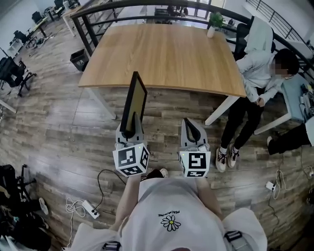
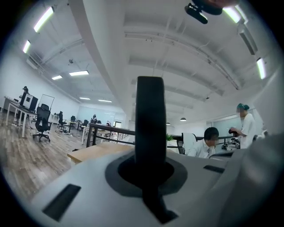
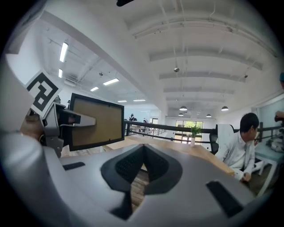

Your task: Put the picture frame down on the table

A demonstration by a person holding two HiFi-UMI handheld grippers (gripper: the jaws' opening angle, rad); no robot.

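A black picture frame [image 1: 135,103] with a brown face stands upright and edge-on in my left gripper [image 1: 128,131], which is shut on its lower edge. The left gripper view has the frame's dark edge [image 2: 150,119] rising straight out of the jaws of the left gripper [image 2: 150,173]. In the right gripper view the frame [image 3: 95,120] hangs at the left, short of the table. My right gripper [image 1: 192,128] is beside it, shut and empty, its tips meeting in the right gripper [image 3: 142,162] view. The wooden table [image 1: 167,54] lies ahead of both grippers.
A seated person [image 1: 260,73] is at the table's right edge, legs stretched toward the right gripper. A small potted plant [image 1: 214,22] stands on the table's far right corner. A black railing [image 1: 98,10] runs behind the table. A cable and power strip [image 1: 91,208] lie on the floor.
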